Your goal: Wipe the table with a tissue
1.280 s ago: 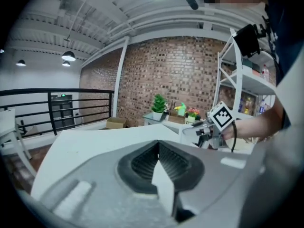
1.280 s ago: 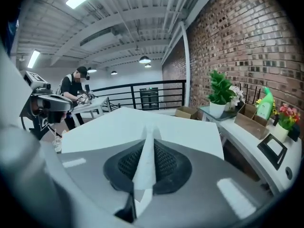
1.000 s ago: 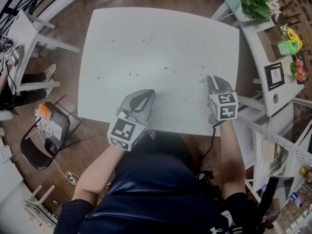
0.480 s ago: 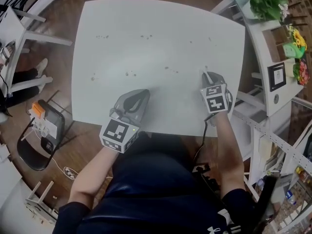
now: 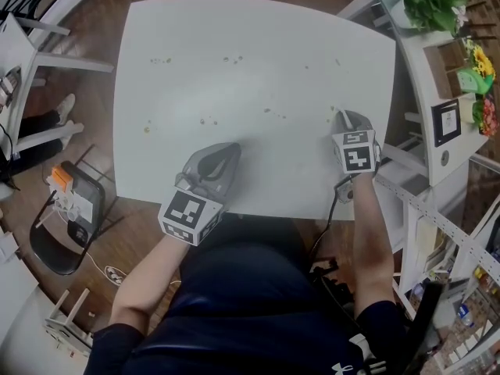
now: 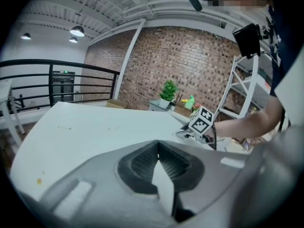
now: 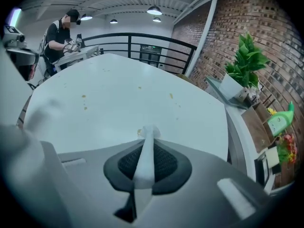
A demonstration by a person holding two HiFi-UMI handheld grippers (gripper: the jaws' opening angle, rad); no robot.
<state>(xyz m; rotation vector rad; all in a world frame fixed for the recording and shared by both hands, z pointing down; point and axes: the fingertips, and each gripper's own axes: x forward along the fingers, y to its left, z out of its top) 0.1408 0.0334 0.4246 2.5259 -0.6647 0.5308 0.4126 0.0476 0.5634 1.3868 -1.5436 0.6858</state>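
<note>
Head view, with both gripper views. My right gripper (image 5: pixel 341 119) is over the right part of the white bench (image 5: pixel 250 61), near its front edge, and points steeply down. Its jaws are clenched on the tissue (image 7: pixel 145 158), a narrow white strip pinched between the dark pads. The strip's free end pokes out past the tips, just beside a brown crumb (image 7: pixel 139 132); I cannot tell whether it touches the bench. My left gripper (image 5: pixel 232 149) is over the front edge of the bench, well apart from the right, with its jaws pressed together at the tips. More crumbs (image 5: pixel 207 121) lie scattered across the middle and far part of the bench. A potted plant (image 5: pixel 433 2) stands on a shelf beyond the right edge.
</note>
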